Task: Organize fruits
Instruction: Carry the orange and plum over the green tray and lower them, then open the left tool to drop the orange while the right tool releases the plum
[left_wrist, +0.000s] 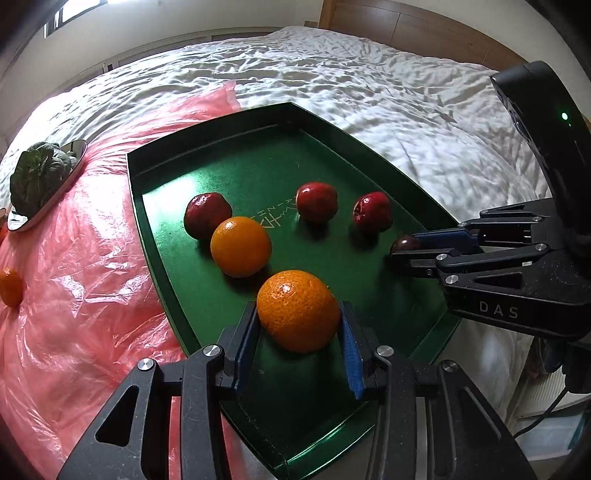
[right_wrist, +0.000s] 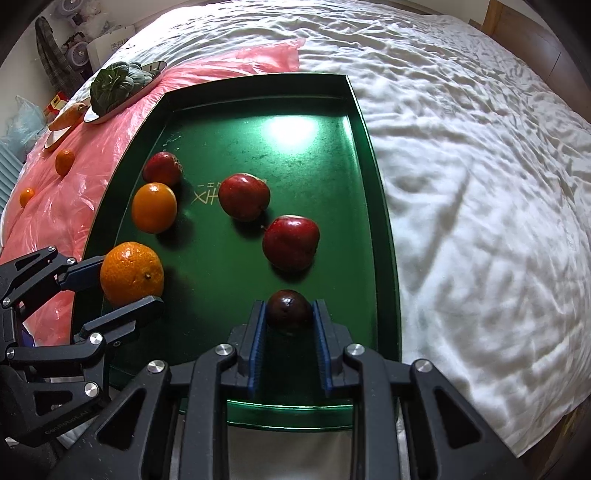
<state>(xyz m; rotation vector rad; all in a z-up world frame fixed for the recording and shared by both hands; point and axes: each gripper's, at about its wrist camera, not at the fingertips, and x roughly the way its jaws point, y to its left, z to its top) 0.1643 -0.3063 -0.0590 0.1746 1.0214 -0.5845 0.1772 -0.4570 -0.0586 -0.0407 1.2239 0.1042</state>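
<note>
A green tray (left_wrist: 155, 236) (right_wrist: 376, 173) lies on a bed. Three red apples (left_wrist: 316, 201) (right_wrist: 243, 196) and a loose orange (left_wrist: 241, 246) (right_wrist: 154, 207) rest in it. My left gripper (left_wrist: 299, 319) (right_wrist: 125, 282) is shut on a second orange (left_wrist: 298, 315) (right_wrist: 132, 273) just above the tray's near end. My right gripper (right_wrist: 289, 312) (left_wrist: 404, 248) is shut on a small dark red fruit (right_wrist: 289, 307) (left_wrist: 406, 243) over the tray's near right side. Both grippers point steeply down.
A pink plastic sheet (left_wrist: 74, 266) (right_wrist: 74, 147) lies left of the tray with small oranges (left_wrist: 11, 287) (right_wrist: 64, 161) on it. A steel dish (left_wrist: 70, 173) (right_wrist: 122, 99) holds a leafy green (left_wrist: 38, 177) (right_wrist: 110, 85). A carrot (right_wrist: 68, 115) sits on a plate beyond. White bedding (left_wrist: 369, 110) spreads to the right.
</note>
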